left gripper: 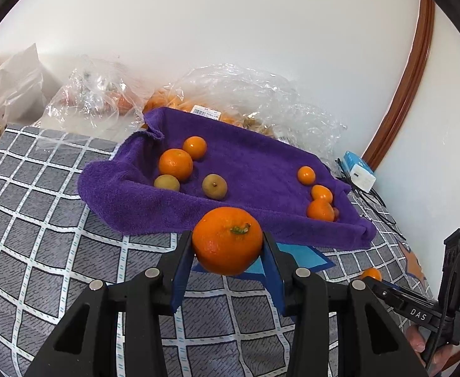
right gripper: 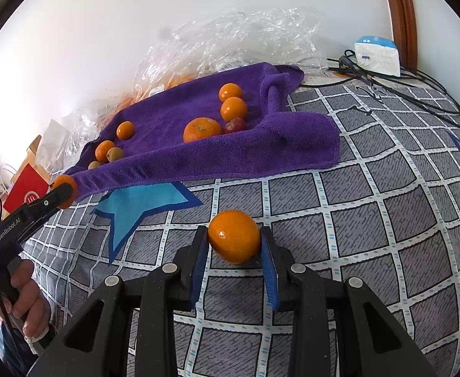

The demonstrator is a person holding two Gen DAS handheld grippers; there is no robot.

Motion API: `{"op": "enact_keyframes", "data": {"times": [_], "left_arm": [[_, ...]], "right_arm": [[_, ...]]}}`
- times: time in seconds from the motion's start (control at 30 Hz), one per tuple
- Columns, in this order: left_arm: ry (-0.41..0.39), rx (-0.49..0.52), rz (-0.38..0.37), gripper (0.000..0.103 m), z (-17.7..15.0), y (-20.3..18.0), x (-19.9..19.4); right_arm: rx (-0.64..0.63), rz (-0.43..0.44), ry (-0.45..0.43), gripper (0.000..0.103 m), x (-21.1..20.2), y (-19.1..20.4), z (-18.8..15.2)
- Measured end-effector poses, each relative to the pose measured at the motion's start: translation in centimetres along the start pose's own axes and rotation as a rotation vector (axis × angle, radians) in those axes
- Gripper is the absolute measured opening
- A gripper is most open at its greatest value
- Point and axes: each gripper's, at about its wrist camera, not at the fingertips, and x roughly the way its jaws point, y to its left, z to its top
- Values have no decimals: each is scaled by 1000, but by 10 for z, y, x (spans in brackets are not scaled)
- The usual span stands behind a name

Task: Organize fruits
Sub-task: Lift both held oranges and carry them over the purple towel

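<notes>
My left gripper [left gripper: 227, 241] is shut on a large mandarin [left gripper: 227, 240] with a green stem, held just in front of the near edge of a purple towel [left gripper: 255, 169]. On the towel lie several small oranges [left gripper: 175, 163] and two brownish-green round fruits [left gripper: 214, 186]. My right gripper [right gripper: 233, 237] is shut on a smaller orange [right gripper: 233, 236] above the checked bedspread [right gripper: 371, 220]. The right wrist view shows the towel [right gripper: 230, 154] ahead with a mandarin [right gripper: 202, 129], a red fruit [right gripper: 234, 124] and small oranges [right gripper: 233, 108] on it. At the left edge of that view is my left gripper [right gripper: 61, 192].
Crumpled clear plastic bags [left gripper: 255, 94] with more orange fruit lie behind the towel against the white wall. A white and blue box [right gripper: 377, 55] and black cables [right gripper: 418, 94] sit at the right. A red box [right gripper: 25, 193] stands at the left. A hand [right gripper: 30, 295] grips the left handle.
</notes>
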Motion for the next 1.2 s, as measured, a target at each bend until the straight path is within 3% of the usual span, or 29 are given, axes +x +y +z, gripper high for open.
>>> {"op": "enact_keyframes", "data": {"times": [0.2, 0.47, 1.03, 1.2], "left_arm": [[-39, 6, 17, 40, 1, 0, -6], [-22, -13, 51, 40, 8, 6, -10], [-36, -20, 109, 40, 67, 13, -20], [-19, -20, 147, 40, 87, 23, -11]], "right_arm": [[-1, -1, 2, 32, 0, 1, 1], [-29, -15, 16, 32, -3, 4, 7], [-125, -71, -52, 32, -8, 33, 85], [-164, -85, -66, 32, 10, 42, 114]]}}
